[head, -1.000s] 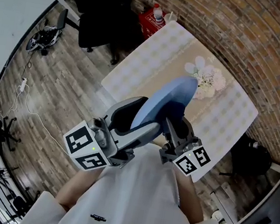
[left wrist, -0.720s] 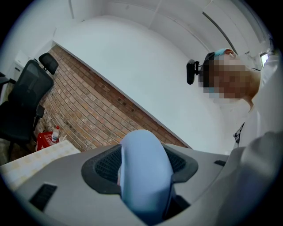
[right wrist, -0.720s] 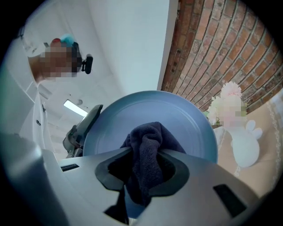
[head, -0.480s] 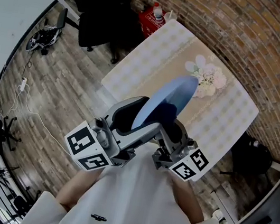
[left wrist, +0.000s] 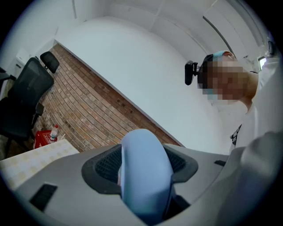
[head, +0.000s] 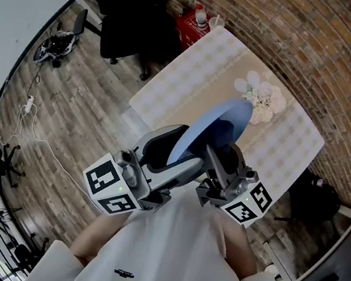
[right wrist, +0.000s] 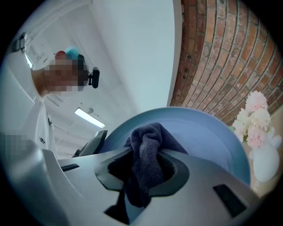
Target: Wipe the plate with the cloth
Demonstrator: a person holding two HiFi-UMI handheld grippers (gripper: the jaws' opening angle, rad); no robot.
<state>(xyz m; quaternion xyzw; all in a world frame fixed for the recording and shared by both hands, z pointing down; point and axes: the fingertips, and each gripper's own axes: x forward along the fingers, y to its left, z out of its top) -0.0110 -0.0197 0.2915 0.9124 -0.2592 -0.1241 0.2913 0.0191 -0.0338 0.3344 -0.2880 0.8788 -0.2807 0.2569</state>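
A pale blue plate (head: 212, 131) is held up on edge above the table, in front of the person's chest. My left gripper (head: 171, 155) is shut on its rim, and the plate (left wrist: 143, 174) fills the space between the jaws in the left gripper view. My right gripper (head: 221, 157) is shut on a dark blue cloth (right wrist: 146, 163). The cloth is pressed against the plate's (right wrist: 208, 137) face in the right gripper view. In the head view the cloth is mostly hidden behind the plate and the gripper.
Below lies a table (head: 194, 72) with a pale checked cloth. A white vase of pale flowers (head: 263, 99) stands on it near the brick wall. A red bag with a bottle (head: 195, 22) and a black office chair (head: 126, 20) are beyond the table's far end.
The right gripper with the cloth has shifted a little to the right and upward along the plate's face. The plate has tilted slightly; the left gripper has hardly moved.
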